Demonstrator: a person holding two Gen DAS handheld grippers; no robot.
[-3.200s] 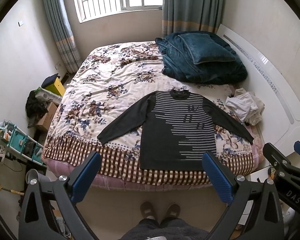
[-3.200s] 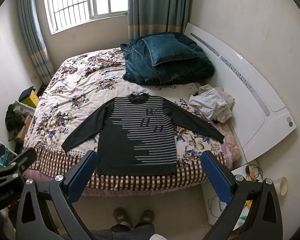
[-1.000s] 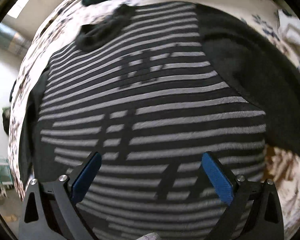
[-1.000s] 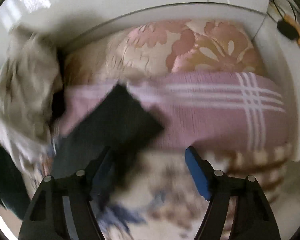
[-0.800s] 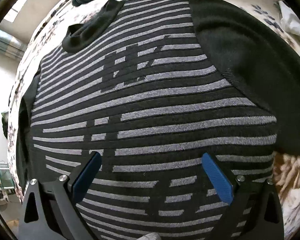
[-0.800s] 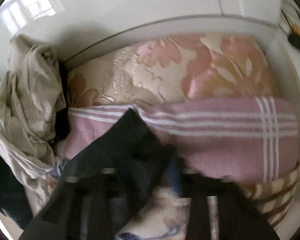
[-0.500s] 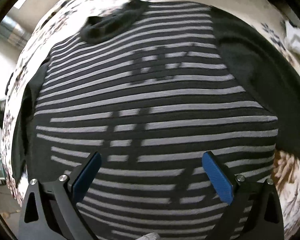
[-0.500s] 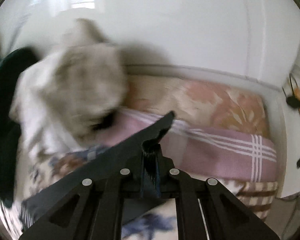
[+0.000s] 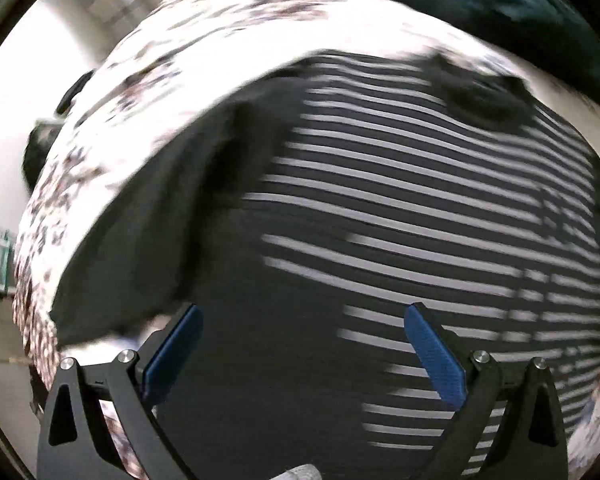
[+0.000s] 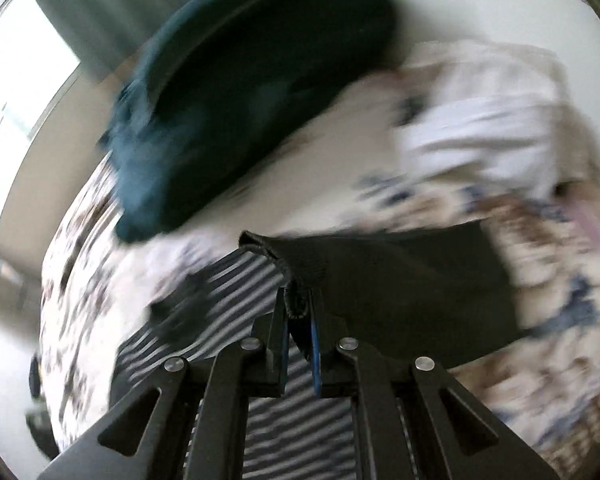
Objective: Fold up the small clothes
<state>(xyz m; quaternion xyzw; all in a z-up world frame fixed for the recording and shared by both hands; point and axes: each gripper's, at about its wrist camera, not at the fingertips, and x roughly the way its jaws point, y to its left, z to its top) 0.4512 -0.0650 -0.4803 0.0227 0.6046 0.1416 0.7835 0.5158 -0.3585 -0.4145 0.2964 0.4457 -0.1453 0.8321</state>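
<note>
Floral bed point(image 9: 204, 40): one striped sweater point(image 9: 400, 208); right gripper point(image 10: 299, 322) clamps cuff point(image 10: 296, 300).

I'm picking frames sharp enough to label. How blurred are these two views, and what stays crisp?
Left wrist view: the striped sweater and floral bedspread are smeared; the left gripper stays sharp. Right wrist view: heavier blur on the teal blanket and white clothes; only the right gripper and pinched sleeve cuff are crisp.
</note>
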